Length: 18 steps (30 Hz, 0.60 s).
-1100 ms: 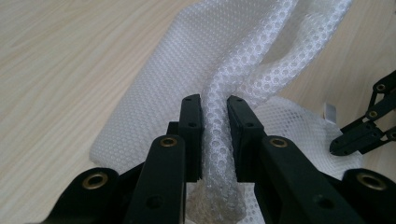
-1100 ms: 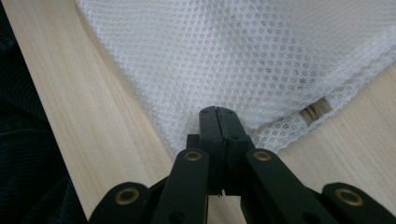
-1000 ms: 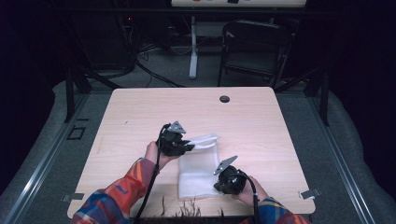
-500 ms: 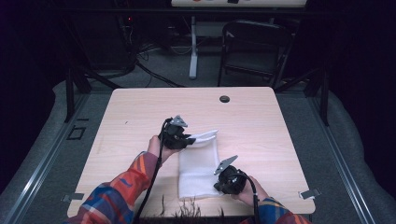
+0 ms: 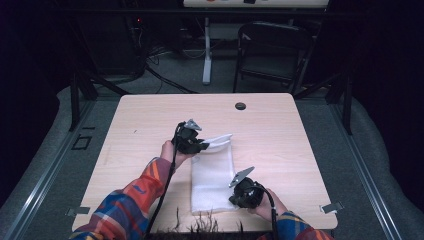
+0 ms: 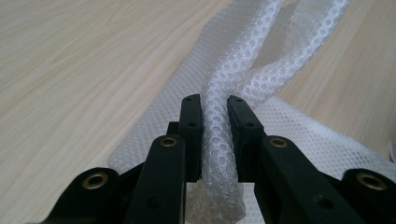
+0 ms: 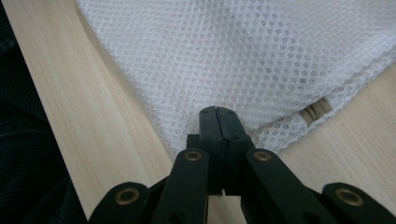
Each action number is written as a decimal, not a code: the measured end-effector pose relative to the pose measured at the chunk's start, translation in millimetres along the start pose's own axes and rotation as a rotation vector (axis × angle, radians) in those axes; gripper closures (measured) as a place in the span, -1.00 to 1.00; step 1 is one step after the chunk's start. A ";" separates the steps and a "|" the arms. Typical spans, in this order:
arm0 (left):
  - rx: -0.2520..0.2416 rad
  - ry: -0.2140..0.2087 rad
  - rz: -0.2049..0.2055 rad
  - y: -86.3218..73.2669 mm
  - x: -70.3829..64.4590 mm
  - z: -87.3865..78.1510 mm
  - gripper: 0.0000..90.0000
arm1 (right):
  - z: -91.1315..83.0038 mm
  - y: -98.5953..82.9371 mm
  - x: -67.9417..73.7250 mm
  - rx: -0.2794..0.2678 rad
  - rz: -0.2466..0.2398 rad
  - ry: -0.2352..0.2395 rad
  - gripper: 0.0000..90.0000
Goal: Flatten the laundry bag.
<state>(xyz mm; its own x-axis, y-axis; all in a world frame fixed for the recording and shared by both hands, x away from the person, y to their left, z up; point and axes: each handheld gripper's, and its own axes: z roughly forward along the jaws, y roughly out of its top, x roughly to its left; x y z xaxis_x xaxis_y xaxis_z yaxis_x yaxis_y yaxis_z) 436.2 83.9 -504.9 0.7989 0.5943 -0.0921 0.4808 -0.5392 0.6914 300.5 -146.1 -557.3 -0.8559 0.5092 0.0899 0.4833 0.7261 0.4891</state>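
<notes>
Two grippers: both are gripping one white mesh bag.
Left gripper: jaws are pinching a bunched fold, lifting the far end.
Right gripper: jaws are closing tight on the near corner.
Bag: lying on the table.

High view: above the near edge, looking forward and down on the tabletop.
Claw views: close, low along the jaws, sharing the white mesh cloth.
</notes>
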 end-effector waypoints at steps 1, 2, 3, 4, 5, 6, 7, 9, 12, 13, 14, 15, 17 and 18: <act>0.004 0.001 0.006 1.1 0.8 -0.1 0.73 | 0.0 0.1 0.0 0.001 -0.001 0.001 1.00; 0.012 0.001 0.015 2.6 1.7 0.1 0.73 | 0.0 0.1 -0.1 0.001 -0.001 0.001 1.00; 0.016 -0.001 0.019 4.2 2.8 0.3 0.73 | 0.0 0.1 -0.1 0.001 -0.002 0.001 1.00; 0.013 0.004 0.017 5.8 3.8 0.4 0.73 | 0.0 0.0 -0.1 0.000 -0.002 0.002 1.00; 0.016 0.003 0.014 7.3 5.4 0.4 0.72 | 0.0 0.0 -0.1 0.000 -0.002 0.001 1.00; 0.020 -0.001 0.015 9.2 7.7 1.2 0.73 | 0.4 -0.2 0.3 -0.006 0.004 0.000 1.00; 0.018 0.002 0.009 10.1 8.4 1.9 0.72 | 0.3 0.0 -0.2 -0.002 0.000 0.005 1.00; 0.024 0.005 0.013 11.9 10.7 4.3 0.72 | 0.3 0.0 -0.2 -0.001 0.000 0.005 1.00; 0.032 0.008 0.003 14.1 14.8 9.5 0.72 | 0.5 -0.3 -0.3 -0.006 0.007 0.007 1.00; 0.036 0.010 -0.004 14.7 16.3 11.4 0.72 | 0.6 -0.4 -0.2 -0.010 0.010 0.011 1.00; 0.040 0.021 -0.007 15.5 17.7 13.5 0.71 | 0.6 -0.4 -0.2 -0.010 0.011 0.012 1.00; 0.044 0.026 -0.008 16.4 19.3 15.4 0.71 | 0.9 -0.6 -0.2 -0.013 0.013 0.015 1.00; 0.050 0.039 -0.009 18.4 22.6 18.8 0.70 | 0.6 -0.6 -0.5 -0.008 0.010 0.011 1.00; 0.053 0.044 -0.011 19.7 24.4 20.0 0.70 | 1.1 -0.6 -0.5 -0.016 0.009 0.013 1.00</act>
<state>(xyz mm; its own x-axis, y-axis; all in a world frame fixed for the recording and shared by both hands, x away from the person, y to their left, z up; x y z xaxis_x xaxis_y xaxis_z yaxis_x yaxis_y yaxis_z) 472.4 75.9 -507.9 0.7777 0.6251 -0.0671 0.5086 -0.5628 0.6516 300.8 -146.2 -558.6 -0.8538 0.5099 0.1054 0.4884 0.7140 0.5018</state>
